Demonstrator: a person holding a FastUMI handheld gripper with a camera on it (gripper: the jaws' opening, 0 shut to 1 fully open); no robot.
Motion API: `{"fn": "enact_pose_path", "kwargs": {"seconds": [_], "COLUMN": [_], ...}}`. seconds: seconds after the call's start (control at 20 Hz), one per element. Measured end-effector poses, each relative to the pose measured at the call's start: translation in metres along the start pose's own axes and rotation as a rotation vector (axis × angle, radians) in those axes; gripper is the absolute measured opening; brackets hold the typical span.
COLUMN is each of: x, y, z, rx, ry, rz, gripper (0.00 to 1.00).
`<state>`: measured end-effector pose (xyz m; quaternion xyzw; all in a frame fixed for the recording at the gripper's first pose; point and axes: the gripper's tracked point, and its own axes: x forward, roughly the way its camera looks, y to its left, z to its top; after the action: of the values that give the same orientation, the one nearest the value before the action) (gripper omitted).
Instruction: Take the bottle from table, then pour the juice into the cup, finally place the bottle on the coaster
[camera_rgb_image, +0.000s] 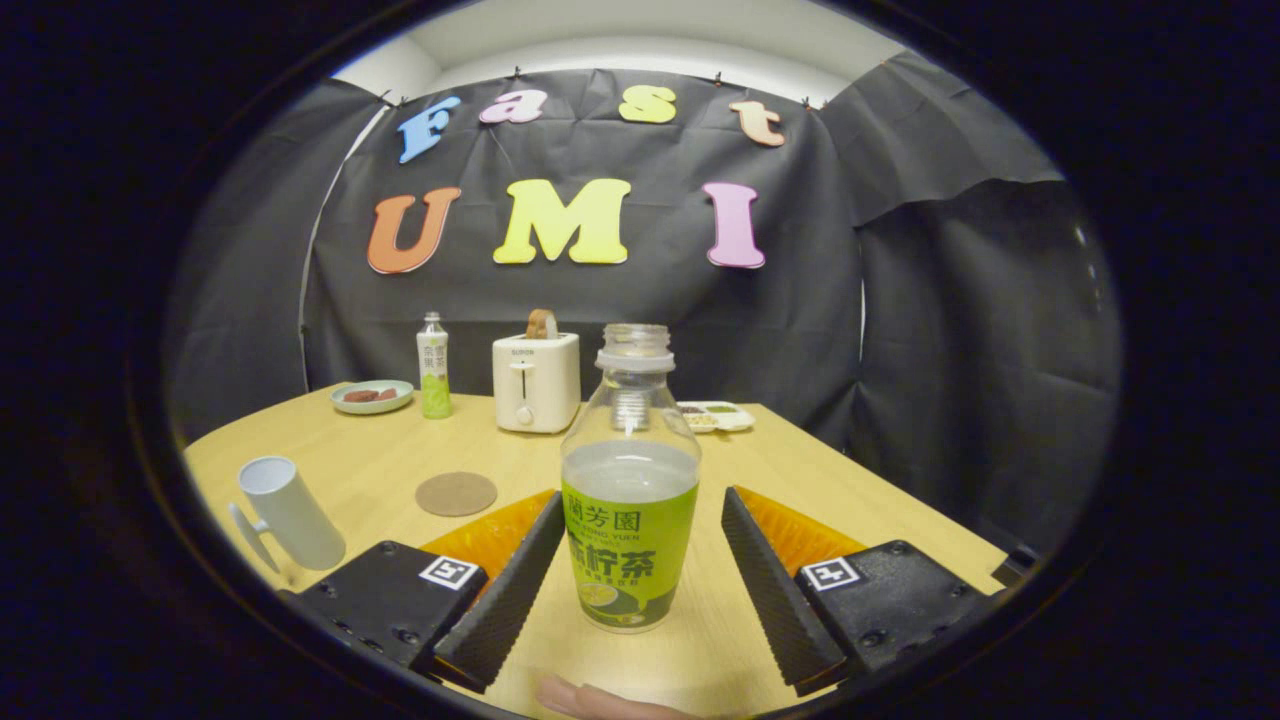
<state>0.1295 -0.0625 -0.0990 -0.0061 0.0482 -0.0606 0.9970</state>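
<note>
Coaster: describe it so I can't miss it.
On the pale wooden table, look between the white mug and the open green-labelled juice bottle standing between the open jaws. The round brown cork coaster lies there, the one flat, bare disc.

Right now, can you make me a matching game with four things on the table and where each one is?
Things:
1. open bottle
2. white cup
3. coaster
4. toaster

Places:
A. at the back of the table, bread sticking out on top
B. lying flat between the cup and the open bottle
C. standing between the open fingers, not squeezed
D. beside the left finger, farther out than the coaster

Pairs: 1-C, 2-D, 3-B, 4-A
</note>
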Motion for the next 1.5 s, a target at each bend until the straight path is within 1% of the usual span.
{"fn": "enact_pose_path", "kwargs": {"seconds": [0.15, 0.25, 0.4, 0.45, 0.55, 0.6, 0.8, 1.05, 1.3, 1.5], "x": [0.009, 0.014, 0.013, 0.013, 0.008, 0.007, -0.012, -0.041, -0.069, -0.085], "y": [0.001, -0.001, 0.000, 0.002, 0.003, 0.001, -0.009, -0.016, -0.011, 0.004], "z": [0.007, 0.009, 0.008, 0.007, 0.008, 0.007, 0.019, 0.040, 0.062, 0.076], "rx": [0.006, 0.007, 0.015, 0.018, 0.020, 0.017, 0.010, -0.038, -0.073, -0.136], "ry": [-0.022, -0.034, -0.033, -0.027, -0.026, -0.021, -0.041, -0.047, -0.062, -0.080], "rz": [0.012, 0.003, 0.005, 0.016, 0.027, 0.024, -0.006, -0.031, -0.044, -0.041], "gripper": [1.00, 1.00, 1.00, 0.97, 0.82, 0.81, 0.80, 0.80, 0.80, 0.80]}}
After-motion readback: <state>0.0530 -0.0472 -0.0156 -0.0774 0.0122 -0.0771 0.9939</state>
